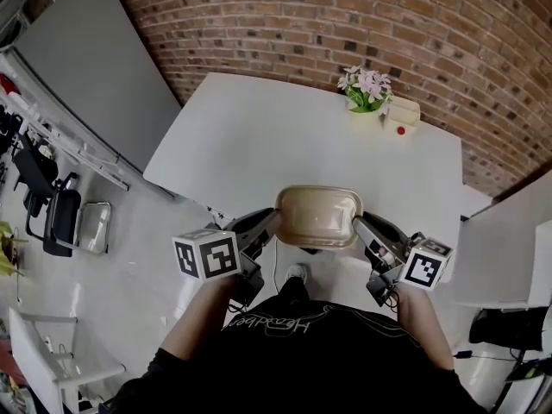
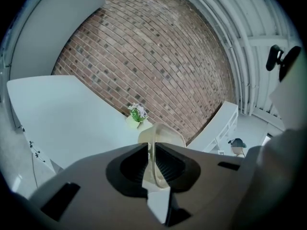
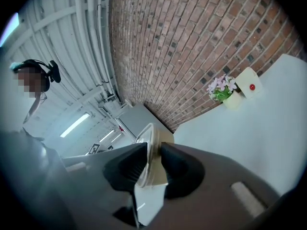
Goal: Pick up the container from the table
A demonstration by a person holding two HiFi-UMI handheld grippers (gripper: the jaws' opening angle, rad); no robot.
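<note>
A beige rectangular container point(image 1: 317, 216) with a clear lid hangs in the air above the near edge of the white table point(image 1: 259, 136), between both grippers. My left gripper point(image 1: 269, 224) is shut on its left rim, and my right gripper point(image 1: 360, 223) is shut on its right rim. In the left gripper view the container's rim point(image 2: 152, 150) stands edge-on, pinched between the dark jaws of the left gripper point(image 2: 151, 164). In the right gripper view the lidded rim point(image 3: 149, 150) is clamped the same way in the right gripper point(image 3: 152, 164).
A small pot of pink flowers point(image 1: 366, 90) and a cream box with a red dot point(image 1: 402, 115) stand at the table's far right corner, before a brick wall point(image 1: 345, 24). Chairs point(image 1: 52, 214) stand on the floor at left. A white cabinet point(image 1: 509, 248) is at right.
</note>
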